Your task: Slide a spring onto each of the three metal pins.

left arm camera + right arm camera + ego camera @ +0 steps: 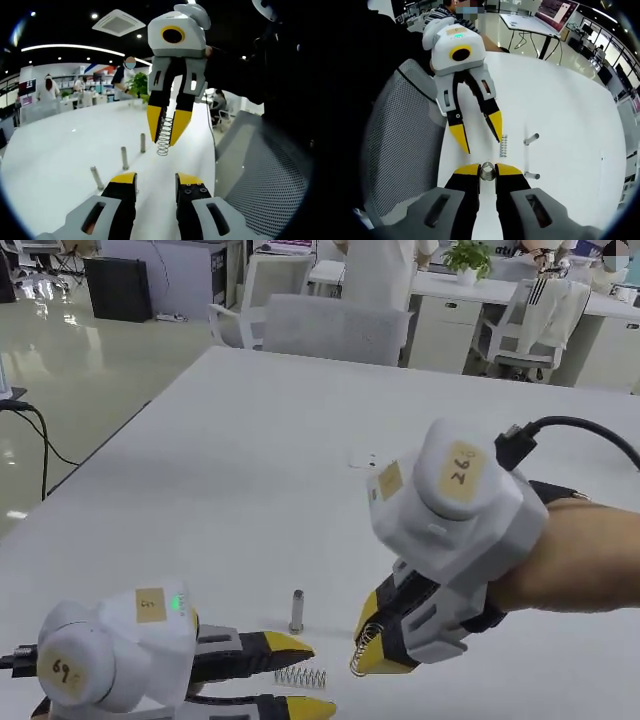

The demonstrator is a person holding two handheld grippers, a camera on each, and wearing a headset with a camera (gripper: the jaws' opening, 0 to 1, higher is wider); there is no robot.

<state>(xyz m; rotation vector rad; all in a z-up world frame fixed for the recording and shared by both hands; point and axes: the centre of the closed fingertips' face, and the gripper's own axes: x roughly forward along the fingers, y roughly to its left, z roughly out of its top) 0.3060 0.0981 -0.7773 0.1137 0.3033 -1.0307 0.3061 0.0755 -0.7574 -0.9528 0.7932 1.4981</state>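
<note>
White surface (250,470) in an open office carried 3 upright metal pins (124,158) standing in a row. The right gripper (488,172) had its yellow-tipped fingers (510,170) closed on a spring (163,136), held near the pins. The left gripper (156,179) had its fingers spread apart, with a second spring (300,676) lying flat just beside their tips.

In the head view, the bottom edge cuts off the lower jaw and body of the left gripper (315,678). The right gripper (368,645) hides part of the spring (357,662) it clamps; we cannot tell how much of its length sits between the jaws.
</note>
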